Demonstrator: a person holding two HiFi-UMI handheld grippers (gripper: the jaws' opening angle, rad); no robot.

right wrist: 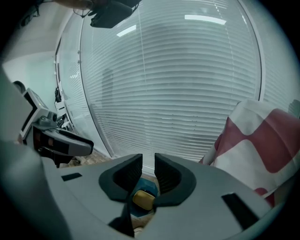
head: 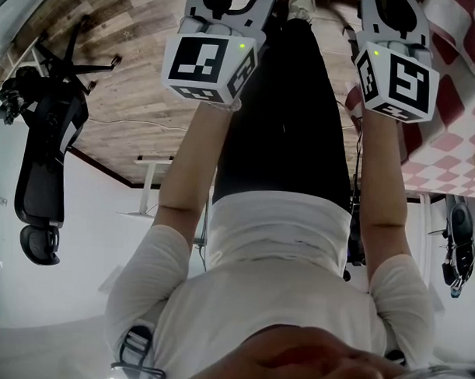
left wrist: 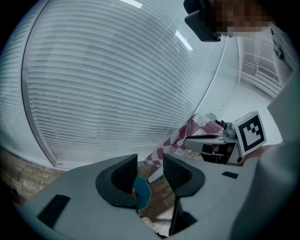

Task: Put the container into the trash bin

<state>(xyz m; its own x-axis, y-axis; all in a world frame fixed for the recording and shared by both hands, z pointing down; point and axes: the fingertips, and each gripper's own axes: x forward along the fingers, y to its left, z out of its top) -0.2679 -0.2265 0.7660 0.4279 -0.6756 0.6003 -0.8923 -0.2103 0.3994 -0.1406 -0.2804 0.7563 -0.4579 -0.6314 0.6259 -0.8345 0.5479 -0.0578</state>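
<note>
Well, left gripper [left wrist: 150, 161] jaws gape wide and empty, right gripper [right wrist: 148, 161] jaws sit slightly apart, pressing nothing, yellow container [right wrist: 143, 200] just below them over the teal bin [right wrist: 147, 185], so if off-centre it could clip the rim and hit the floor.

1. Honestly, there are no real words, numbers or brand names I can read anywhere in these shots.
2. Closest thing to a sign is the black-and-white square code markers on the left cube [head: 209, 67], the one that's part of the left hand-held gripper [left wrist: 149, 171]. Just blocky patterns, no letters.
3. Same deal on the right cube [head: 397, 80] of the right hand-held gripper [right wrist: 143, 172]. One such marker [left wrist: 251, 132] also shows in the left gripper view, again pattern only.
</note>
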